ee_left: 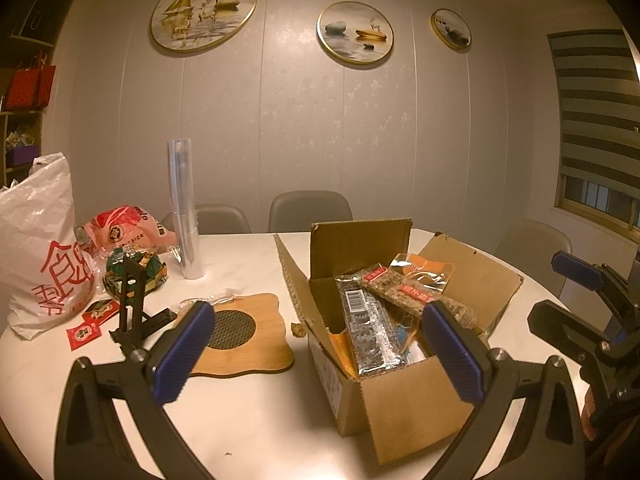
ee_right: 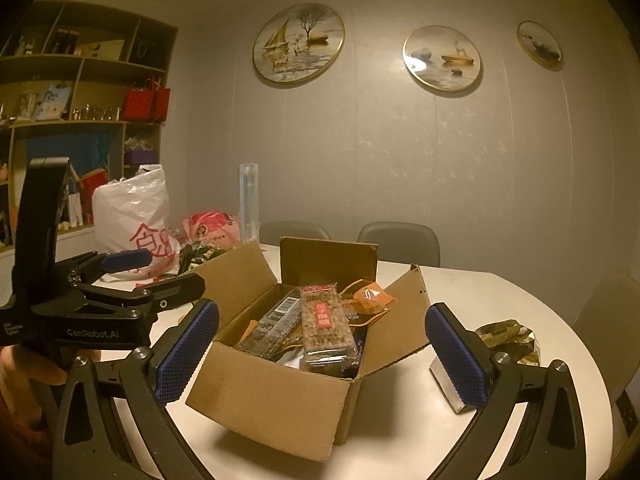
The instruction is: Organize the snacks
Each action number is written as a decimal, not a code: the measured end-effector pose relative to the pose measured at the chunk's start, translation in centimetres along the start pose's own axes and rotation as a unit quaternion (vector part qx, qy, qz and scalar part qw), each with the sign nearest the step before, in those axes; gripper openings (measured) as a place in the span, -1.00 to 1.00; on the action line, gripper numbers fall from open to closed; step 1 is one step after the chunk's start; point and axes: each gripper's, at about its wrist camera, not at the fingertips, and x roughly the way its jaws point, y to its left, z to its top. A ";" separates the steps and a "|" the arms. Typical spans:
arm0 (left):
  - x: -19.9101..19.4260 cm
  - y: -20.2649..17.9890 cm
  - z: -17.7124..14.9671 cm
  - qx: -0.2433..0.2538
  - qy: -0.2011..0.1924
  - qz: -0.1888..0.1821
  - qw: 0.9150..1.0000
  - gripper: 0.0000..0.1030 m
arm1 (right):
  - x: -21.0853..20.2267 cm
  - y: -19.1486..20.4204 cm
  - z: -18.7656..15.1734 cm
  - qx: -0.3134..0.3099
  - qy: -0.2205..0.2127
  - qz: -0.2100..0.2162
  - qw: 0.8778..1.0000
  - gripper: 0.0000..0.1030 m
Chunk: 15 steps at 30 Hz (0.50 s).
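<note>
Snacks in crinkly clear wrappers [ee_right: 326, 326] lie in the open brown cardboard box [ee_right: 272, 392] mid-table, light, slippery, probably brittle, so pinch one mid-length gently; your left gripper [ee_left: 320, 356] and right gripper [ee_right: 322, 354] both stand spread, empty.

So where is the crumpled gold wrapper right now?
Right wrist view only: the gold wrapper lies on the table, right of the cardboard box, beyond the right gripper's right finger.

I see three round pictures [ee_left: 204, 8] on the wall. A wooden mat [ee_left: 244, 332] lies flat on the white bench [ee_left: 248, 412], near a tall clear tube [ee_left: 184, 208] and a black stand [ee_left: 132, 304].
</note>
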 end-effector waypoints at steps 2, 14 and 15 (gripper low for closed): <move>0.0 0.0 0.0 0.001 0.000 0.001 1.000 0.99 | 0.0 0.0 0.0 -0.002 0.000 0.001 1.000 1.00; -0.2 0.0 -0.3 -0.001 0.001 -0.002 1.000 0.99 | -0.3 0.0 0.0 0.007 -0.002 0.003 1.000 1.00; -0.2 -0.1 -0.3 -0.001 0.001 -0.002 1.000 0.99 | -0.3 -0.1 0.0 0.008 -0.001 0.004 1.000 1.00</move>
